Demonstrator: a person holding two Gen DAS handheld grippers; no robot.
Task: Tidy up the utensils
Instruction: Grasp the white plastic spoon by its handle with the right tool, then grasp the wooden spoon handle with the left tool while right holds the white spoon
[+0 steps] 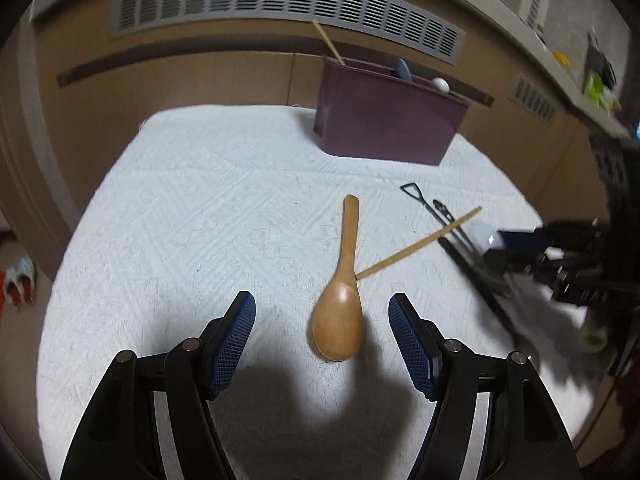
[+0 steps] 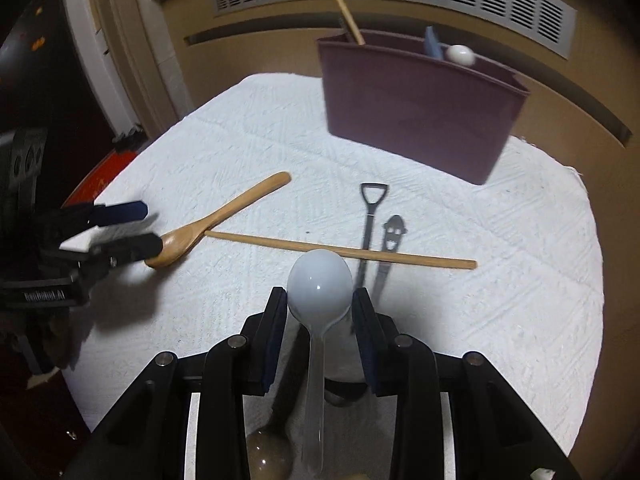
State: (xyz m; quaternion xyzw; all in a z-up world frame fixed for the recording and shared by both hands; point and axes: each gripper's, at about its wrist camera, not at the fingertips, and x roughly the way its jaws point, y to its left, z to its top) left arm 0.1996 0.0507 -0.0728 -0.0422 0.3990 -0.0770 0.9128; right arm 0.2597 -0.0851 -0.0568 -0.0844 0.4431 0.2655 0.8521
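A wooden spoon (image 1: 340,312) lies on the white cloth, bowl toward me; my left gripper (image 1: 322,306) is open with its fingers either side of the bowl, just above it. It shows in the right wrist view too (image 2: 224,220). A wooden chopstick (image 2: 340,250) lies across two black utensils (image 2: 370,224). My right gripper (image 2: 320,298) is shut on a white plastic spoon (image 2: 320,284), bowl forward, held above the cloth. A maroon utensil holder (image 2: 416,108) stands at the back with a chopstick, a blue piece and a white spoon in it.
The white cloth (image 1: 200,200) covers a round table. A brown wall with grey vents (image 1: 280,4) runs behind the holder (image 1: 384,120). A dark spoon bowl (image 2: 268,456) shows under my right gripper. The right gripper appears at the right edge of the left wrist view (image 1: 540,256).
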